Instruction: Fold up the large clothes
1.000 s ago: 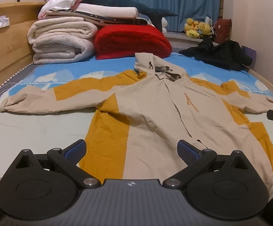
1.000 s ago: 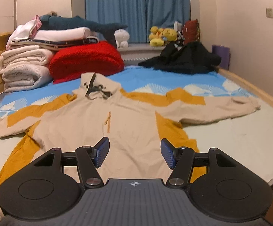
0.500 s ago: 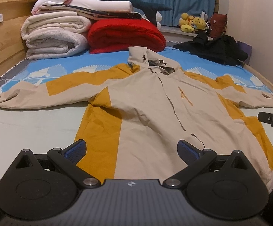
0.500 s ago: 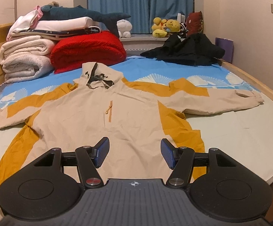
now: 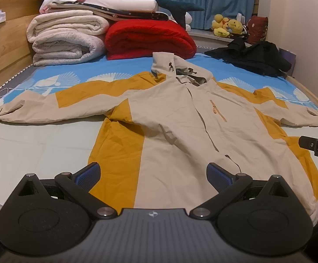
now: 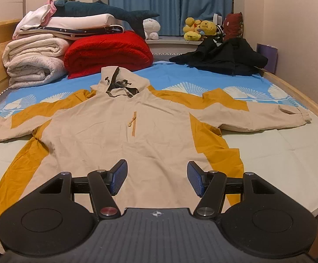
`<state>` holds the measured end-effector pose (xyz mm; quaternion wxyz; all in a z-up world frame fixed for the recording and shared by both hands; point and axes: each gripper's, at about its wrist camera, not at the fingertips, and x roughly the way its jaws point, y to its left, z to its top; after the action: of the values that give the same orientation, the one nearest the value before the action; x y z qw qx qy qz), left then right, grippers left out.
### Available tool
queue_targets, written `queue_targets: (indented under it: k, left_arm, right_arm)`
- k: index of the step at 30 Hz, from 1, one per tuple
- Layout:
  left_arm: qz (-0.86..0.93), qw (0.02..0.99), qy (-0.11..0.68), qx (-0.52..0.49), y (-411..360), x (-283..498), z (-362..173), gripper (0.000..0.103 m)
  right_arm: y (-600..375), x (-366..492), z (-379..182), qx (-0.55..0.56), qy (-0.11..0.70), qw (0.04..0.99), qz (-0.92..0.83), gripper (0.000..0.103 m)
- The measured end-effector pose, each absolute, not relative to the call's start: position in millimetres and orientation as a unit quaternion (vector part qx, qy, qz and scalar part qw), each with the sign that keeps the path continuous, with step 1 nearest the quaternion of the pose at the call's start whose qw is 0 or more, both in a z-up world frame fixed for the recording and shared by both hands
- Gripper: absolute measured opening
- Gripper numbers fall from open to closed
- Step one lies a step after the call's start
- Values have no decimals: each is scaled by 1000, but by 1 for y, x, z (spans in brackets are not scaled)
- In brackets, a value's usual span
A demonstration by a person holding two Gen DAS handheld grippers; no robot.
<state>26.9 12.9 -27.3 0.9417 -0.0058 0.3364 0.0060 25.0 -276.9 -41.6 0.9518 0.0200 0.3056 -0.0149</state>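
Note:
A large beige and mustard hooded jacket (image 5: 181,118) lies spread flat, front up, on the bed, sleeves stretched out to both sides; it also shows in the right wrist view (image 6: 124,131). My left gripper (image 5: 153,175) is open and empty, hovering over the jacket's hem at its left half. My right gripper (image 6: 158,179) is open and empty, above the hem at the jacket's middle. The right gripper's tip shows in the left wrist view (image 5: 316,146) at the right edge.
Folded white blankets (image 5: 67,41) and a red blanket (image 5: 150,39) are stacked at the bed's head. A black garment (image 6: 222,57) lies at the far right. Wooden bed rail (image 6: 301,96) on the right, headboard (image 5: 3,50) on the left. Plush toys (image 6: 199,29) sit on the sill.
Both views have shifted slightly: the left gripper moved forward and a little right over the hem, the right gripper rose slightly. Both jaws stayed open; the jacket has not moved.

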Motion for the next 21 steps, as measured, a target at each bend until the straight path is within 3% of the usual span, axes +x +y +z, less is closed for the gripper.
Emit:
queue_targets:
  k: [21]
  left_arm:
    - [8,940,340,-12,15,27,-28,103]
  right_arm:
    - [-273,26,-45,17,307,951,-15,62]
